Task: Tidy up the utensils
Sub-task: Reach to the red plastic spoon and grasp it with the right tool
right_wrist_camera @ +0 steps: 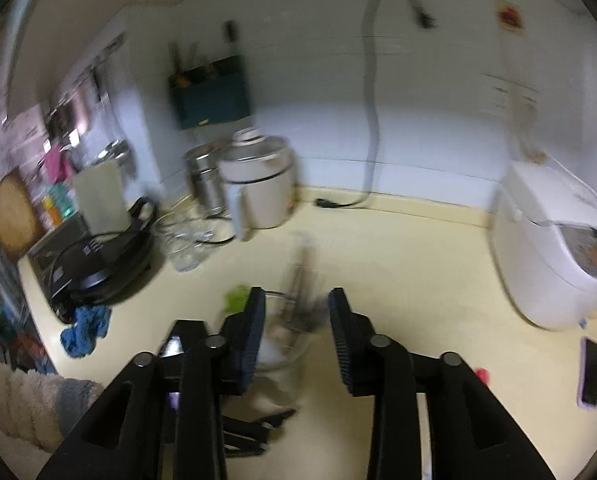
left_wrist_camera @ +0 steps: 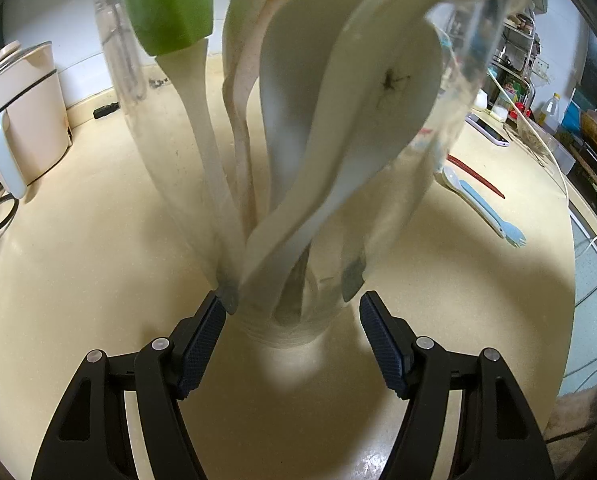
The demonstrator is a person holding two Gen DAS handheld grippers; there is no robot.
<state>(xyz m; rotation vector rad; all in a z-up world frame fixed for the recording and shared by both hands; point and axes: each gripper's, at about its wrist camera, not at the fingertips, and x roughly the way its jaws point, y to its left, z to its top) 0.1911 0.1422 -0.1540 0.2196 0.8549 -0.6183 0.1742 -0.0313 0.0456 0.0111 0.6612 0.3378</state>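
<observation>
Countertop (left_wrist_camera: 98, 240) carries a clear glass jar (left_wrist_camera: 290, 328) at centre, packed with white spoons (left_wrist_camera: 338, 120) and a green spatula (left_wrist_camera: 166, 4) at eleven o'clock. The left gripper (left_wrist_camera: 292, 308) clamps the jar's base. A light-blue spork (left_wrist_camera: 482, 208) lies at three o'clock. The right gripper (right_wrist_camera: 296, 300) is parted, holding nothing.

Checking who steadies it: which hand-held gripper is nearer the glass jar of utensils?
Left. The left hand-held gripper straddles the glass jar's base; the right hand-held gripper is above it, empty.
</observation>
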